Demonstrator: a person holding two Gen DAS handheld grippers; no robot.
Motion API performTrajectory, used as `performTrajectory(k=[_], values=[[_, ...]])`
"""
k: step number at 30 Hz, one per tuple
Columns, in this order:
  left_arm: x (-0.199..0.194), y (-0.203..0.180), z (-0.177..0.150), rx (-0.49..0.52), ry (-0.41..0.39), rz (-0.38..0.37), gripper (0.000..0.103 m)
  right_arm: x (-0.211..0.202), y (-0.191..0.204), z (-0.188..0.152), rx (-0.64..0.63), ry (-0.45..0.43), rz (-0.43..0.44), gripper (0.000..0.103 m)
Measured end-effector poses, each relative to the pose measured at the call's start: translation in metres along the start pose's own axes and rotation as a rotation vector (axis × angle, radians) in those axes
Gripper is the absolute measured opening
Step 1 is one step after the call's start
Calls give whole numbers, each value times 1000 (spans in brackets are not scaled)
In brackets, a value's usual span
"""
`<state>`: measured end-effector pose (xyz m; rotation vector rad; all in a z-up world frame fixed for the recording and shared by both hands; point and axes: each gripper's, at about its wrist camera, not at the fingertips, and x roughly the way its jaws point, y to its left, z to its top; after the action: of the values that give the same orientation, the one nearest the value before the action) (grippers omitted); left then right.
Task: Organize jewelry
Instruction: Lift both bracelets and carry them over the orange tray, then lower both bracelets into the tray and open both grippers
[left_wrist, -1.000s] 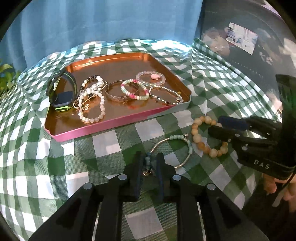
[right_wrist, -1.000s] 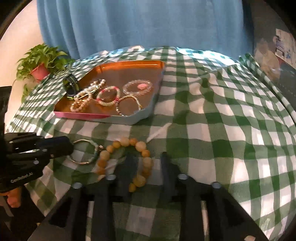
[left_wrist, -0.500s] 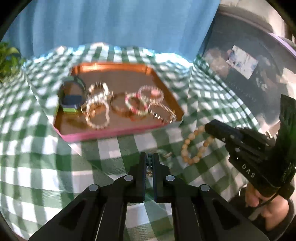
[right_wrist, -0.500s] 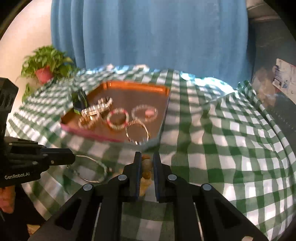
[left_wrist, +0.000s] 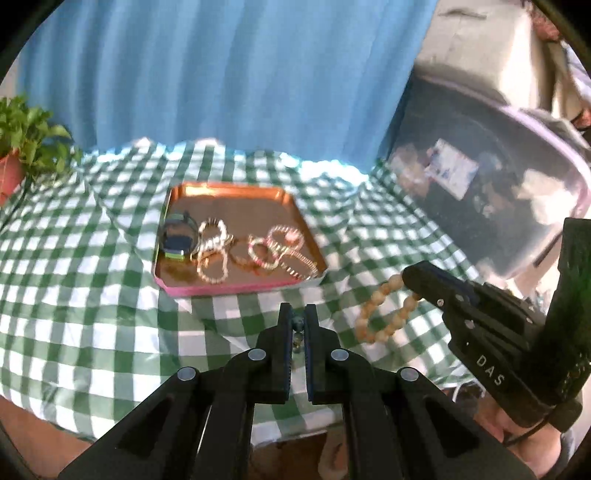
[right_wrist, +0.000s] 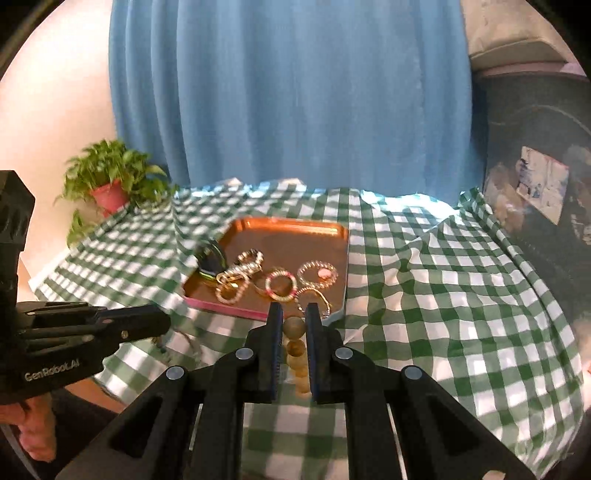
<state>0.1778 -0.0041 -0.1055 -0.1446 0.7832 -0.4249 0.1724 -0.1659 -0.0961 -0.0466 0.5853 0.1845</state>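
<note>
A copper tray (left_wrist: 236, 206) (right_wrist: 295, 229) with a pink rim sits on the green checked cloth and holds a smartwatch (left_wrist: 177, 240) and several bracelets (left_wrist: 273, 251). My left gripper (left_wrist: 297, 317) is shut on a thin bangle with green beads (left_wrist: 297, 325), lifted above the cloth; it hangs below the left gripper in the right wrist view (right_wrist: 188, 339). My right gripper (right_wrist: 294, 317) is shut on a wooden bead bracelet (right_wrist: 293, 328), which dangles from its tips in the left wrist view (left_wrist: 384, 310). Both grippers hover in front of the tray.
A potted plant (right_wrist: 107, 184) stands at the table's far left. A blue curtain (right_wrist: 288, 92) hangs behind the table. A dark bin-like object (left_wrist: 498, 166) stands at the right. The table's front edge is just below the grippers.
Both grippers closed on their bracelets and lifted them off the cloth, pulling up and back from the table. The tray and its contents have not moved.
</note>
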Motion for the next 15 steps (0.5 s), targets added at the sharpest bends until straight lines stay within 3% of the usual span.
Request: performTrajectory(k=[5,15], values=[[-50,-16,5,78,-97,35,5,-42,20,12,-3,-53,-3,10],[-100,-23,7,144,-186,-10,6,-81,37,35,30,-123,47,10]])
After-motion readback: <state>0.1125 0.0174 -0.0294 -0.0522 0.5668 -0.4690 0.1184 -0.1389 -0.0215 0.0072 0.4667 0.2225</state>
